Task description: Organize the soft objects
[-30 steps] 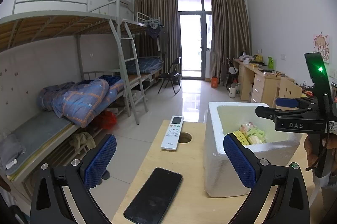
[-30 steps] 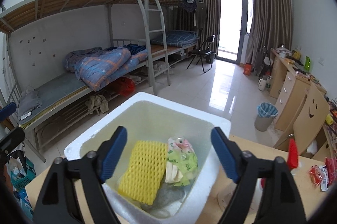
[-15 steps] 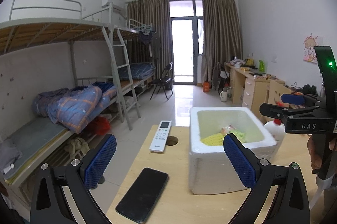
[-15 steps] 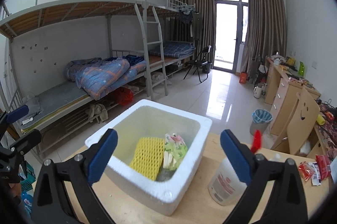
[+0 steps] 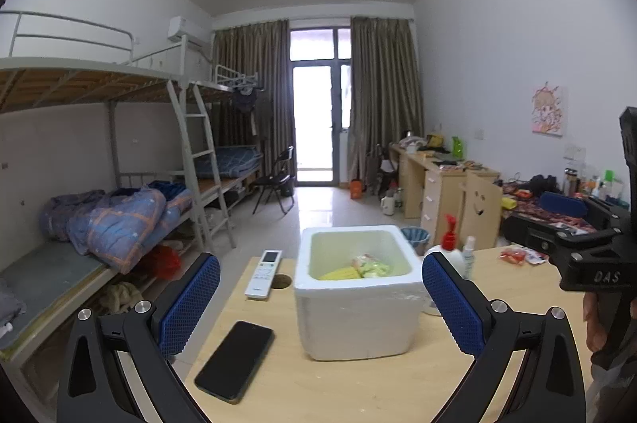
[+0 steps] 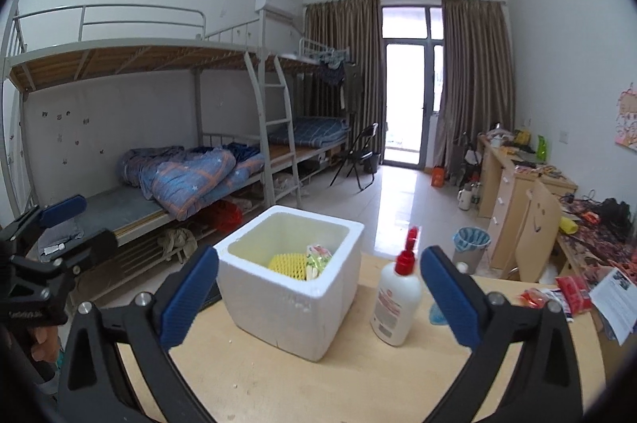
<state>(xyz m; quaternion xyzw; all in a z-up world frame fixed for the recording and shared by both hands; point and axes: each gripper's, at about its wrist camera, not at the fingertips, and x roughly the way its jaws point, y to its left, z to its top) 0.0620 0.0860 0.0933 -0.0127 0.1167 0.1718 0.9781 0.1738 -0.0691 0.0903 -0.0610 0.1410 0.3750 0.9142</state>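
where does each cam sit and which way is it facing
Left wrist: on the left gripper, facing the foam box and balcony door; its open fingers and the right gripper show.
Right wrist: on the right gripper, right of the box, facing it; the left gripper shows.
Shared: box, yellow foam net, white bottle.

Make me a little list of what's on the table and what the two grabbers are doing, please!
box: white foam box on the wooden table
inside box: yellow foam net beside a green-patterned packet
left of box: remote control, black phone
right of box: white bottle with red cap
left gripper: open, holding nothing
right gripper: open, holding nothing
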